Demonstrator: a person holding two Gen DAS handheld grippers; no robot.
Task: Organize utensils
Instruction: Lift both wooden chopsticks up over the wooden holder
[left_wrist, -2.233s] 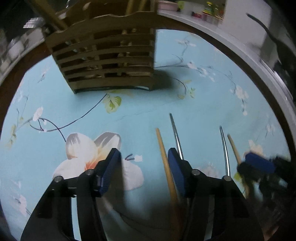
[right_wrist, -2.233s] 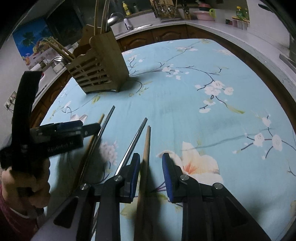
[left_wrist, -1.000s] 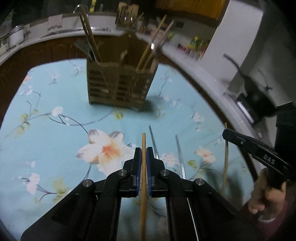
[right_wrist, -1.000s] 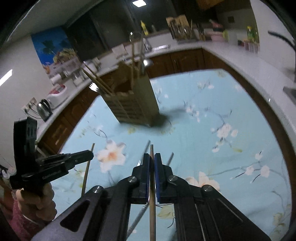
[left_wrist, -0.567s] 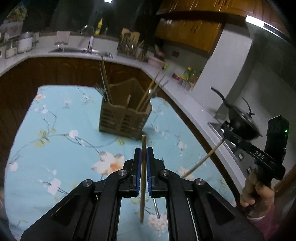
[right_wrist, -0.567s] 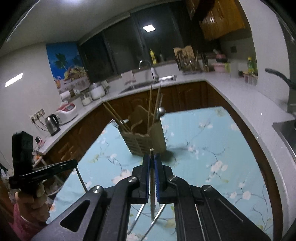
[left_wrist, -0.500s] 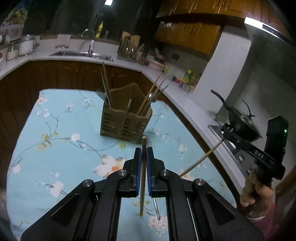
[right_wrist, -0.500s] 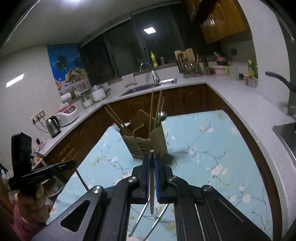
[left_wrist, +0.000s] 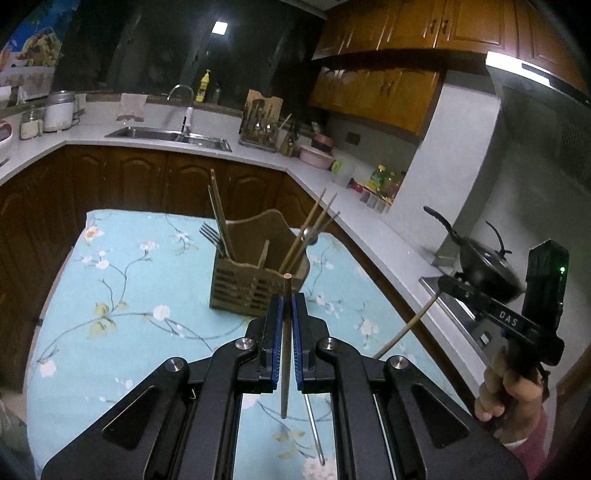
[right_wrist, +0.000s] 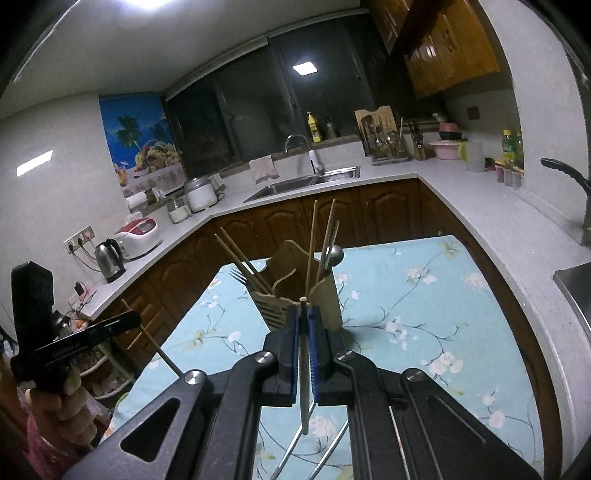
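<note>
My left gripper (left_wrist: 286, 301) is shut on a wooden chopstick (left_wrist: 284, 343), held high above the table. My right gripper (right_wrist: 303, 312) is shut on another wooden chopstick (right_wrist: 304, 373), also lifted. Each gripper shows in the other's view, the right gripper (left_wrist: 448, 285) with its stick hanging down and the left gripper (right_wrist: 131, 319) likewise. The slatted wooden utensil holder (left_wrist: 255, 269) stands on the table ahead, holding chopsticks, a fork and a spoon; it also shows in the right wrist view (right_wrist: 301, 295). Two metal chopsticks (left_wrist: 314, 424) lie on the cloth below.
The table carries a light blue floral cloth (left_wrist: 122, 295). Behind it runs a kitchen counter with a sink (left_wrist: 170, 134), jars and a second utensil rack (left_wrist: 260, 125). A black wok (left_wrist: 487, 266) sits on the stove at the right.
Both grippers closed on wooden chopsticks lying on the cloth, then rose and tilted up. The holder now sits lower and farther in both views.
</note>
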